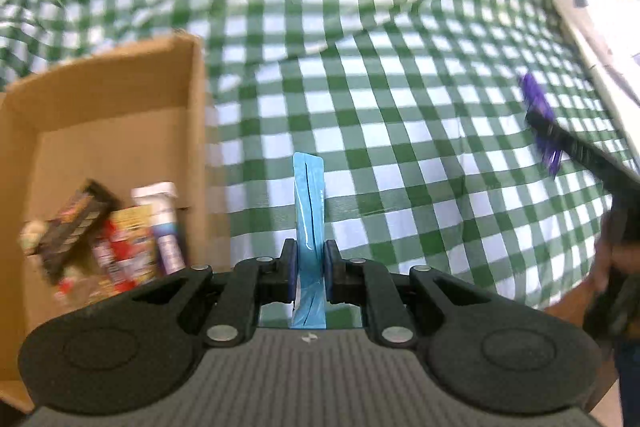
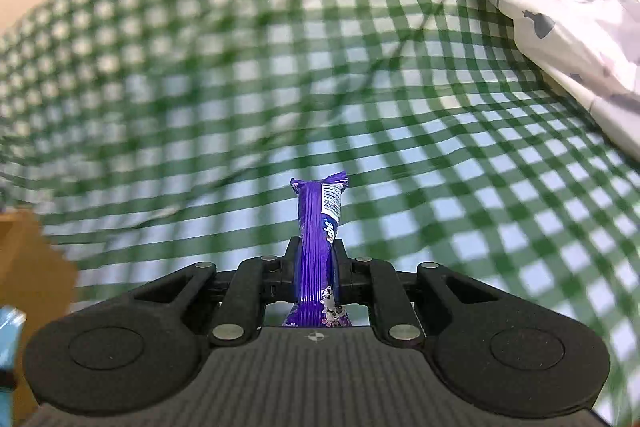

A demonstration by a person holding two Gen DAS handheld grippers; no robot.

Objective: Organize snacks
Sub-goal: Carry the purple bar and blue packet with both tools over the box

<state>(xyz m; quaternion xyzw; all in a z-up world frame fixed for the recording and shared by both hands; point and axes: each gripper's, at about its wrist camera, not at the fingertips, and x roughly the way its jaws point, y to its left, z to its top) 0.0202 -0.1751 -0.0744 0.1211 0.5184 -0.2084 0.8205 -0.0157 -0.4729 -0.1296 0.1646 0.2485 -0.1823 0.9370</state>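
My left gripper (image 1: 309,269) is shut on a light blue snack packet (image 1: 309,211), held edge-on above the green checked cloth. A cardboard box (image 1: 120,95) stands to its left with several snack packets (image 1: 116,235) inside. My right gripper (image 2: 316,267) is shut on a purple snack bar (image 2: 318,227), held upright over the cloth. In the left wrist view the right gripper (image 1: 576,147) shows at the right edge with the purple bar (image 1: 540,115) in it. The blue packet (image 2: 10,335) shows at the left edge of the right wrist view.
The green and white checked cloth (image 1: 400,107) covers the whole surface and is wrinkled at the back. A white printed fabric (image 2: 560,7) lies at the far right. A corner of the cardboard box (image 2: 28,267) shows at the left of the right wrist view.
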